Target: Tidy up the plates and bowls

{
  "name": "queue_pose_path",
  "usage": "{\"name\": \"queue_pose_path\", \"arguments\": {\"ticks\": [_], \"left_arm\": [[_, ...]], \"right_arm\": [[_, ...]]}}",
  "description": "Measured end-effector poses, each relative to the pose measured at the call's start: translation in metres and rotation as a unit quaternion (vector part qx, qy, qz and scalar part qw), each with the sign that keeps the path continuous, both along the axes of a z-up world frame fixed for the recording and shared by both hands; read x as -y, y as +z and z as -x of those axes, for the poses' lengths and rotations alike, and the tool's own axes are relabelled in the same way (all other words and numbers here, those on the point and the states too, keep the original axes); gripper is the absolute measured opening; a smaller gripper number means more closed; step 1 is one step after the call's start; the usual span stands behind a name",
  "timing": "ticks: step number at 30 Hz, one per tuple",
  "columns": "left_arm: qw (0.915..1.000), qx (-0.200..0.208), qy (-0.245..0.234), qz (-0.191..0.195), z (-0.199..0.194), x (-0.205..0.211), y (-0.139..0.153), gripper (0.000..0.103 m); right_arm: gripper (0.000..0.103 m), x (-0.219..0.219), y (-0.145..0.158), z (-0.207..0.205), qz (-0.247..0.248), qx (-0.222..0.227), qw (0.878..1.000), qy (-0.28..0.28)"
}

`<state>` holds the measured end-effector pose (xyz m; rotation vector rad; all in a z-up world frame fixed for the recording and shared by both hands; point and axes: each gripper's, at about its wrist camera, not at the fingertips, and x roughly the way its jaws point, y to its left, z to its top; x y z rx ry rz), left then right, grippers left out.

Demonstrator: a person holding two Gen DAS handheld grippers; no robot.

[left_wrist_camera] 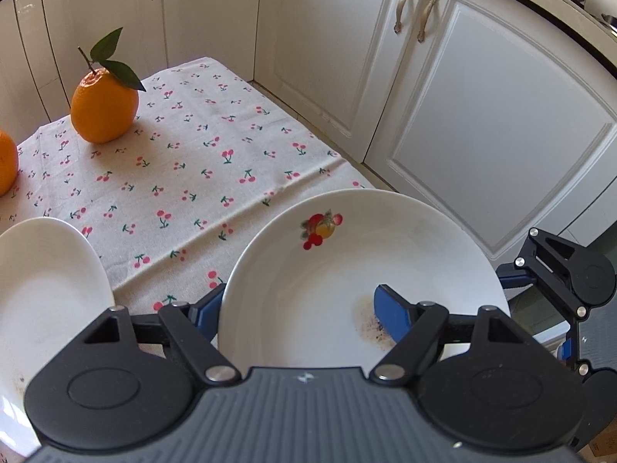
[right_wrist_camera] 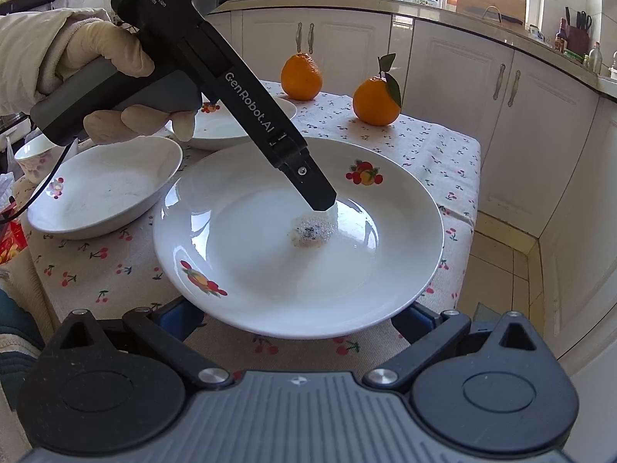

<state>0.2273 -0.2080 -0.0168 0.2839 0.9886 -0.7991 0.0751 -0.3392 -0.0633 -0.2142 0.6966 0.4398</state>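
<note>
A white plate with fruit decals (left_wrist_camera: 347,262) (right_wrist_camera: 270,262) and a dark crumb stain (right_wrist_camera: 310,231) sits over the near right part of the cherry-print tablecloth (left_wrist_camera: 185,162). My left gripper (left_wrist_camera: 299,308) is shut on its rim. One blue pad presses inside the plate and the other finger lies outside, below the edge. In the right wrist view a gloved hand (right_wrist_camera: 115,58) holds that gripper, and its upper finger (right_wrist_camera: 322,195) rests on the plate. My right gripper (right_wrist_camera: 299,318) stands wide open, its fingertips hidden under the plate's near rim.
A shallow white dish (right_wrist_camera: 104,193) (left_wrist_camera: 42,289) lies left of the plate, another plate (right_wrist_camera: 223,127) behind it, and a flowered cup (right_wrist_camera: 32,158) at the far left. Two oranges (right_wrist_camera: 376,102) (right_wrist_camera: 300,77) stand at the table's back. White cabinets (left_wrist_camera: 443,96) flank the table.
</note>
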Motion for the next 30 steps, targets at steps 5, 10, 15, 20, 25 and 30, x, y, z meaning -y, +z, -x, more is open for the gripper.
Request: {"name": "queue_pose_path", "arguments": {"ticks": [5,10,15,20,25,30], "left_arm": [[1.0,0.004,0.005,0.002,-0.015,0.004,-0.004,0.079],[0.9999,0.01,0.007,0.0,-0.025,0.009,-0.009,0.079],[0.9999,0.008,0.011,0.001,-0.035,0.015,-0.014,0.079],[0.9999,0.012,0.012,0.004,-0.042,0.019,-0.017,0.079],[0.9998,0.012,0.017,0.001,-0.047,0.021,-0.021,0.079],[0.9998,0.012,0.016,-0.001,-0.048,0.021,-0.026,0.079]], "right_arm": [[0.103,0.005,-0.004,-0.017,0.004,-0.001,1.0,0.001],[0.103,0.01,-0.008,-0.028,0.006,-0.006,1.0,-0.003],[0.103,0.013,-0.011,-0.037,0.005,-0.009,1.0,-0.011],[0.103,0.016,-0.012,-0.044,0.005,-0.01,1.0,-0.017],[0.103,0.018,-0.013,-0.049,0.004,-0.012,1.0,-0.024],[0.103,0.015,-0.016,-0.049,0.012,-0.009,1.0,-0.026]]}}
